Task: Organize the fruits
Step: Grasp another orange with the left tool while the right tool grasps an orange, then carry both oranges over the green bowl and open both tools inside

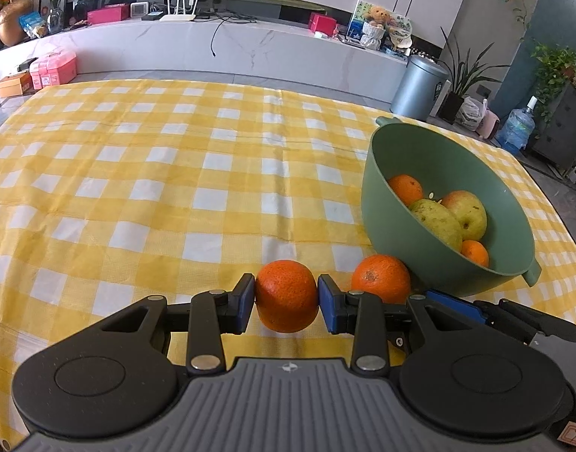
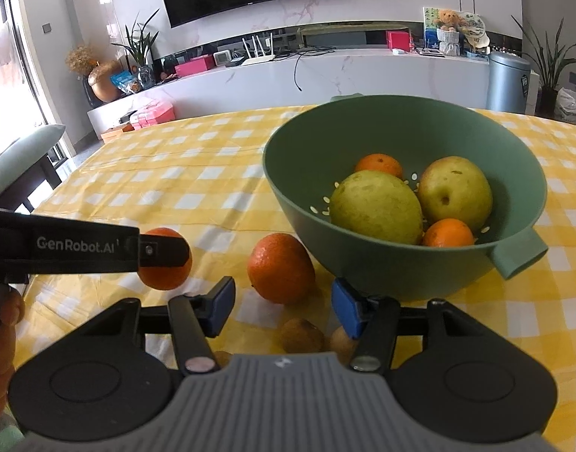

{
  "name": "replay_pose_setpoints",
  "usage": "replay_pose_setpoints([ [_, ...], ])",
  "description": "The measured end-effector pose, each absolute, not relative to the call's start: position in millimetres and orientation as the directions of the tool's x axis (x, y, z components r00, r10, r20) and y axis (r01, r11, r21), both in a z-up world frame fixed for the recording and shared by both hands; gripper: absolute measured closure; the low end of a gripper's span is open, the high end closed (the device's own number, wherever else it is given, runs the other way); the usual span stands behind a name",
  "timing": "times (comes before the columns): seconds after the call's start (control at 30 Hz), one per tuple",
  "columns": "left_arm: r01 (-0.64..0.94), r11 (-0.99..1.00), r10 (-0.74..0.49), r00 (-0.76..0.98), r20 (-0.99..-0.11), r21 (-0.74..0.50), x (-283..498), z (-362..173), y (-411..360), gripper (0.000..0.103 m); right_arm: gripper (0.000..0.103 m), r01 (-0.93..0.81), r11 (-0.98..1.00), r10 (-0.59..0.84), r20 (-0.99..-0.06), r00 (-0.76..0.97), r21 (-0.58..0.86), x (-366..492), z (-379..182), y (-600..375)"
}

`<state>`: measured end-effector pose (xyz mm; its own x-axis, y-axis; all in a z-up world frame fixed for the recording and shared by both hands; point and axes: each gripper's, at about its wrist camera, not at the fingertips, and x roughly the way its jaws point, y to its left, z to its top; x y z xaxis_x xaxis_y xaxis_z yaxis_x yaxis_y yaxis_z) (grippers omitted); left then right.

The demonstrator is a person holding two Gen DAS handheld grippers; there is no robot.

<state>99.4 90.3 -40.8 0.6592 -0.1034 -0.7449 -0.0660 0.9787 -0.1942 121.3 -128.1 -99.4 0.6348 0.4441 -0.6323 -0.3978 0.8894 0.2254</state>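
Note:
My left gripper (image 1: pixel 286 295) is shut on an orange (image 1: pixel 286 293), held just above the yellow checked tablecloth; the same orange (image 2: pixel 165 260) shows in the right wrist view behind the left gripper's finger. A second orange (image 1: pixel 380 278) lies on the cloth against the green bowl (image 1: pixel 371 173), and it also shows in the right wrist view (image 2: pixel 280 271). The bowl (image 2: pixel 288 184) holds two oranges, a pear (image 2: pixel 376 207) and an apple (image 2: pixel 455 190). My right gripper (image 2: pixel 282 307) is open and empty, just short of the loose orange.
Two small brown fruits (image 2: pixel 301 335) lie on the cloth under my right gripper. The table (image 1: pixel 137 173) stretches left and far under the checked cloth. A chair (image 2: pixel 20 158) stands at the table's left side. A grey bin (image 1: pixel 420 86) stands beyond the far edge.

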Motion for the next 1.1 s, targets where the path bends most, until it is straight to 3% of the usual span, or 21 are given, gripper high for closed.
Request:
replay_pose_setpoints([
  [0.13, -0.074, 0.979, -0.096, 0.655, -0.749, -0.190, 100.9, -42.2, 91.1, 0.063, 0.049, -0.402, 0.884, 0.455, -0.629, 0.630, 0.238, 124.2, -100.9, -126.2],
  [0.4, -0.074, 0.980, -0.091, 0.648, -0.756, -0.182, 102.9, -44.8, 91.7, 0.063, 0.060, -0.376, 0.895, 0.437, -0.640, 0.632, 0.241, 133.3, -108.0, -119.0],
  [0.87, -0.059, 0.981, -0.096, 0.689, -0.719, -0.187, 95.0, -36.3, 90.5, 0.063, 0.063, -0.414, 0.872, 0.477, -0.644, 0.598, 0.262, 122.2, -103.2, -119.8],
  [1.1, -0.040, 0.974, -0.124, 0.731, -0.671, -0.223, 89.0, -25.1, 91.6, 0.063, 0.063, -0.455, 0.851, 0.513, -0.598, 0.616, 0.262, 99.1, -84.3, -133.3],
])
